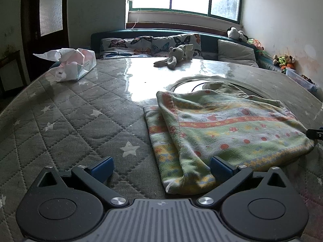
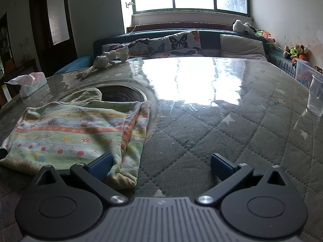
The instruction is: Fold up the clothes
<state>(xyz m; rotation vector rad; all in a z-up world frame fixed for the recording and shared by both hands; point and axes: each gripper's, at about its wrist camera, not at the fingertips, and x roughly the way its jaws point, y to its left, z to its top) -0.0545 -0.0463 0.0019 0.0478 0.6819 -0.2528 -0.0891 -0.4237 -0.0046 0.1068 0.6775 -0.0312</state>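
A folded green garment with orange stripes and mushroom prints [image 1: 228, 129] lies on the glass-covered quilted table [image 1: 70, 125]. It also shows in the right wrist view [image 2: 70, 133]. My left gripper [image 1: 161, 168] is open and empty at the garment's near left corner; the cloth's folded end lies between its blue fingers [image 1: 221, 169]. My right gripper [image 2: 161, 167] is open and empty at the garment's near right corner, its left finger [image 2: 101, 166] beside the folded edge. The right gripper's tip peeks in at the left wrist view's right edge [image 1: 316, 134].
A tissue pack [image 1: 74, 64] sits at the far left, also in the right wrist view [image 2: 32, 83]. A plush rabbit [image 1: 175, 57] lies at the far edge. A clear plastic cup [image 2: 316, 95] stands at the right. Pillows [image 2: 175, 44] and toys line the sofa behind.
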